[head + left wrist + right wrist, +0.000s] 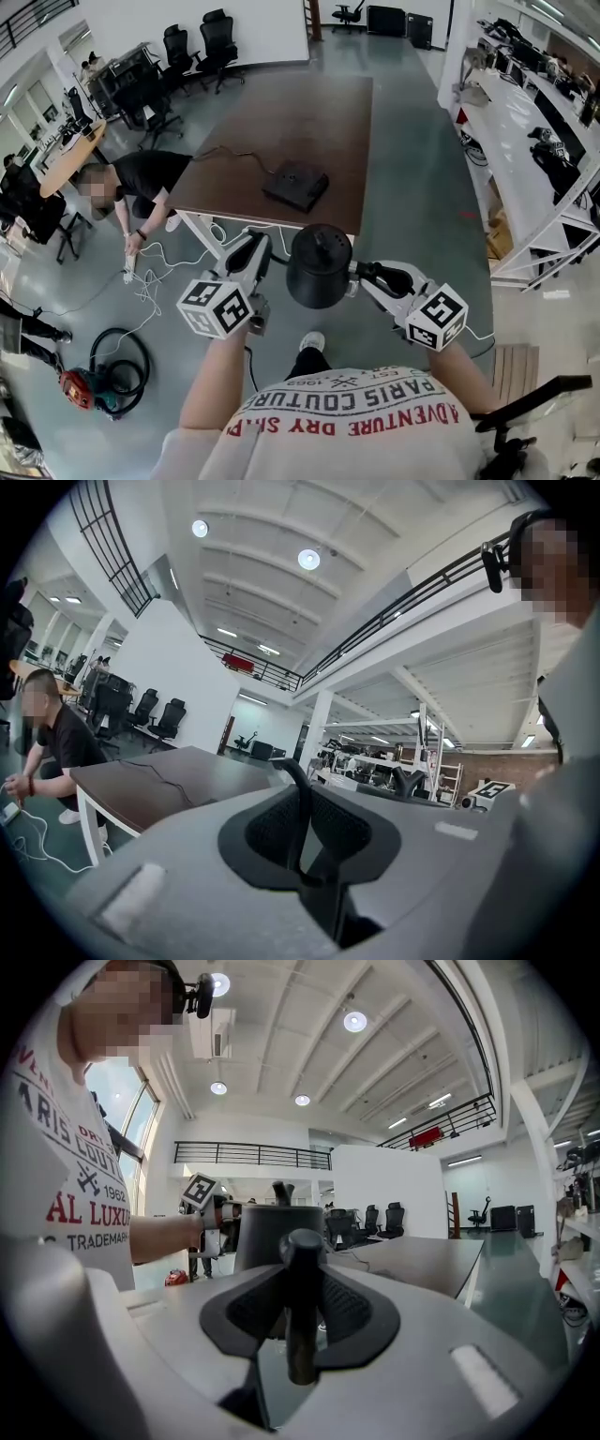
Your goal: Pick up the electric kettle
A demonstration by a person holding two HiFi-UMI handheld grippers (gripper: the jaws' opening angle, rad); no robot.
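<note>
Right hand-held gripper (360, 276) clamped on electric kettle (319, 272) handle (302, 1288), left hand-held gripper (266, 256) pinching spout (299, 789). Kettle is in the air past counter (281, 122) near edge; hold it level, both grips firm.

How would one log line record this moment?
kettle held clear of table | left gripper shut on spout | right gripper shut on handle

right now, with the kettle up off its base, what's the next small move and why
I'd probably ease it forward over the table, kept level. The kettle hangs above the floor short of the table edge, clear of its base, right gripper shut on its handle, left gripper on its spout, so a slip here means a fall to the floor.
</note>
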